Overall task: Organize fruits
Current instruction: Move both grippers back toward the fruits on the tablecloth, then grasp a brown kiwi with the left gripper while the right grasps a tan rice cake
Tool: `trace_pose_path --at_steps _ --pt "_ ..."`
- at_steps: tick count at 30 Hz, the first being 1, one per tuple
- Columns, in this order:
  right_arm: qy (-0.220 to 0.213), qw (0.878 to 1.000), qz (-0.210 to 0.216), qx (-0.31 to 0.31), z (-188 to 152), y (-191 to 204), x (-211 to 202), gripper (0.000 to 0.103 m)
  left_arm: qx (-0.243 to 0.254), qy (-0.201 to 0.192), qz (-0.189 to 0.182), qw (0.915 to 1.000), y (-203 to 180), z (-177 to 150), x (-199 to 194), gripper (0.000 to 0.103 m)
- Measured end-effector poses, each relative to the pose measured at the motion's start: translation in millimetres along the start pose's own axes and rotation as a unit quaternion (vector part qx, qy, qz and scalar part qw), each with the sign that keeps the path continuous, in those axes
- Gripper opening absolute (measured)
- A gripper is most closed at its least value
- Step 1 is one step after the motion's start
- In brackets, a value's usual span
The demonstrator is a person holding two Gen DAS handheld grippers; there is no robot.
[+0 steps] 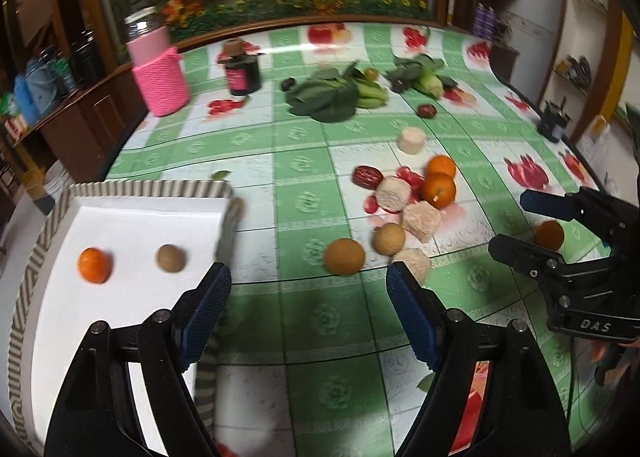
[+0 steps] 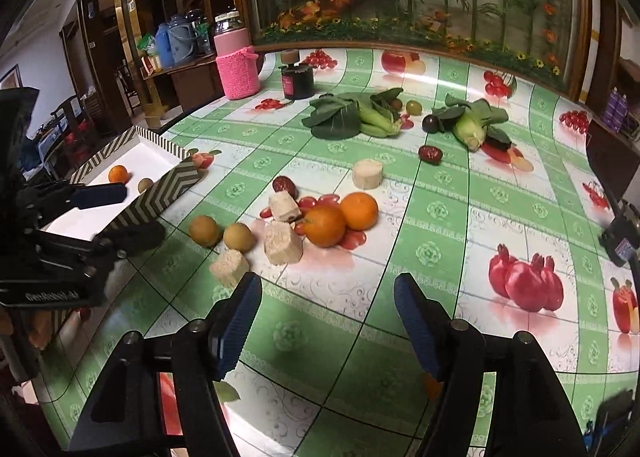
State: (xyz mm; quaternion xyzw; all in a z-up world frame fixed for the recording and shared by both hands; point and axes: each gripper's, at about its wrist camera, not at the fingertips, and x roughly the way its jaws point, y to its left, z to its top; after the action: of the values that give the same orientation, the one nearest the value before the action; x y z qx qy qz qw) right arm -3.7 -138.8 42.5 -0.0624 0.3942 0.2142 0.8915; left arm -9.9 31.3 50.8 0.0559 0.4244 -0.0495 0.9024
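The left gripper [image 1: 308, 285] hangs over the near part of the bench [image 1: 304, 161], its two blue-padded fingers spread wide with nothing between them. The right gripper [image 2: 328, 299] is likewise spread wide and holds nothing, hovering above the green-checked cloth near the middle of the bench.

At the near left corner sits a white tray [image 1: 132, 213] with a striped rim. Inside it lie a small orange [image 1: 94, 265] on the left and a brown round fruit [image 1: 171, 257] to its right, apart from each other.

Right of the tray, loose on the cloth, are two more brown round fruits: one [image 1: 344, 255] just ahead of the left gripper and another [image 1: 389, 237] close beside it. Behind them lie several pale chunks [image 1: 420, 220], bunched together. Two oranges [image 2: 340, 219] touch each other just to the right of the chunks. A dark red date [image 1: 366, 176] lies to the far left of that cluster, and a pale cylinder piece [image 1: 412, 140] stands farther back. Another date [image 1: 427, 110] lies beyond it.

Toward the far side lie two bunches of leafy greens [image 2: 352, 117], with a small green fruit [image 2: 414, 107] and a dark plum [image 2: 431, 123] between them. At the far left stand a jar in a pink knitted sleeve [image 1: 158, 69] and, to its right, a dark jar [image 1: 242, 75].
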Motion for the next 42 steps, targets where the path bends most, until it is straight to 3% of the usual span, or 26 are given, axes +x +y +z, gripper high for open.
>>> trace_pose_path --at_steps 10,12,17,19,26,30,34,36,37,42 --pt "0.012 1.0 0.026 -0.003 -7 6 6 0.069 0.023 0.029 -0.03 0.9989 -6 4 28 0.079" --pt "0.015 0.999 0.03 -0.004 -8 7 8 0.069 0.025 0.033 -0.032 0.9987 -8 5 33 0.072" --pt "0.019 0.999 0.035 -0.011 -7 11 10 0.069 0.013 0.052 -0.042 0.9977 -5 6 48 0.032" --pt "0.02 0.999 0.038 -0.013 -6 13 11 0.068 0.012 0.047 -0.041 0.998 -4 5 49 0.025" --pt "0.029 0.997 0.064 -0.03 0 30 18 0.064 -0.006 0.037 -0.05 0.998 6 1 36 0.025" --pt "0.041 0.995 0.07 -0.054 2 47 30 0.049 -0.018 0.022 -0.052 0.9982 13 0 19 0.025" --pt "0.053 0.994 0.076 -0.052 6 55 46 0.045 -0.024 0.015 -0.046 0.9986 21 -3 6 0.025" --pt "0.059 0.994 0.078 -0.058 8 60 53 0.031 -0.029 0.015 -0.047 0.9984 25 -4 3 0.025" --pt "0.055 0.994 0.071 -0.064 8 62 55 0.029 -0.032 0.014 -0.048 0.9983 27 -5 1 0.025" --pt "0.054 0.994 0.07 -0.058 6 64 51 0.029 -0.043 0.009 -0.042 0.9982 34 -10 -6 0.025"
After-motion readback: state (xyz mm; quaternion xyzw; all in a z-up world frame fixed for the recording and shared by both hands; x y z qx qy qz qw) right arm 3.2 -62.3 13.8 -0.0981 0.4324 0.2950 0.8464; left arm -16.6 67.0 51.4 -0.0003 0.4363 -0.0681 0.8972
